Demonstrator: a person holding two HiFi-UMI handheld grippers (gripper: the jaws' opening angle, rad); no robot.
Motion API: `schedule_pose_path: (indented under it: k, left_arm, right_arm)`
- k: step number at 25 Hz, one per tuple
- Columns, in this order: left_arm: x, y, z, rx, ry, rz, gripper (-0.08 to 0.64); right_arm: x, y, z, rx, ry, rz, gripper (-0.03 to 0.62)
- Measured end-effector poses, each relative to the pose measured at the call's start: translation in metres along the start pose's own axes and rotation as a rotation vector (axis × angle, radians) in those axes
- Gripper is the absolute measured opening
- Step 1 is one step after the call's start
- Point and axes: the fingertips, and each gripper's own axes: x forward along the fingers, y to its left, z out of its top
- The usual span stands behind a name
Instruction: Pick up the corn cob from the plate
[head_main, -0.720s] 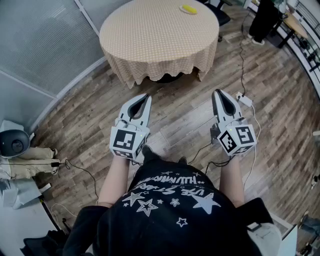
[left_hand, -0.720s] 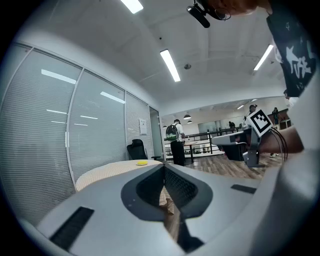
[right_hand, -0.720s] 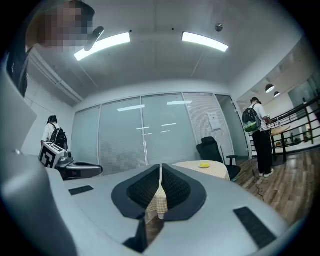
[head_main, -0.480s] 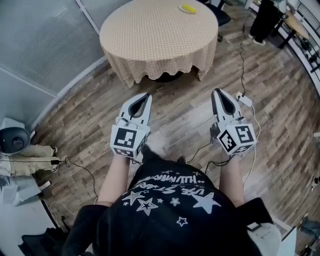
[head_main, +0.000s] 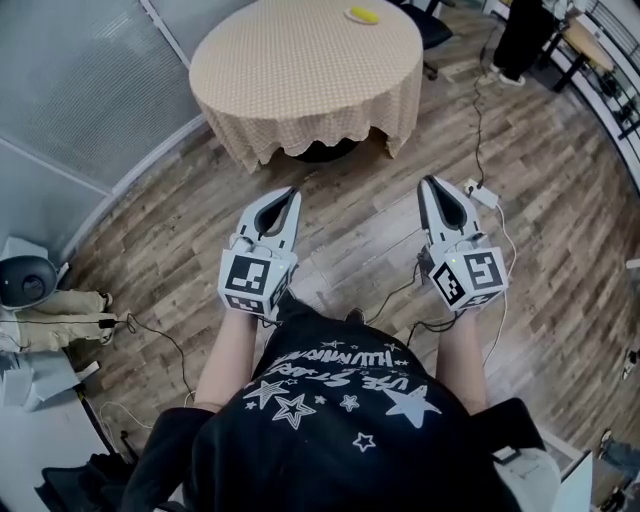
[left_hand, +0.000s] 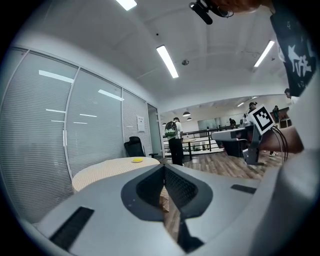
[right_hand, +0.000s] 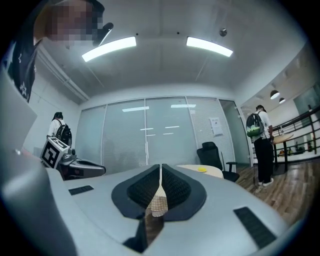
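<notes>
Across the wood floor (head_main: 350, 230), round cloth-covered table (head_main: 300, 80) w/ corn cob (head_main: 362, 15) at its far edge sits well apart from left tool (head_main: 288, 195) & right tool (head_main: 431, 185), both pinched closed, empty: approach + grasp not yet done.

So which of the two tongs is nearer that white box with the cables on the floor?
The right tongs: seen from above, the white box lies just beside its tip, while the left tongs are well off to the other side.
</notes>
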Motion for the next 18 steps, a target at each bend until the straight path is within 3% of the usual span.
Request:
schedule_pose_path:
  k: [5, 15, 18]
  left_arm:
    - [0.003, -0.016, 0.0, 0.031, 0.007, -0.049, 0.006]
    - [0.033, 0.006, -0.021, -0.075, 0.032, -0.069, 0.006]
    - [0.058, 0.01, -0.017, -0.055, 0.023, -0.11, 0.006]
  right_arm:
    - [-0.004, 0.004, 0.002, -0.036, -0.026, 0.055, 0.032]
    - [-0.002, -0.027, -0.02, -0.023, 0.032, -0.062, 0.032]
    - [0.002, -0.047, -0.019, -0.013, 0.029, -0.124, 0.032]
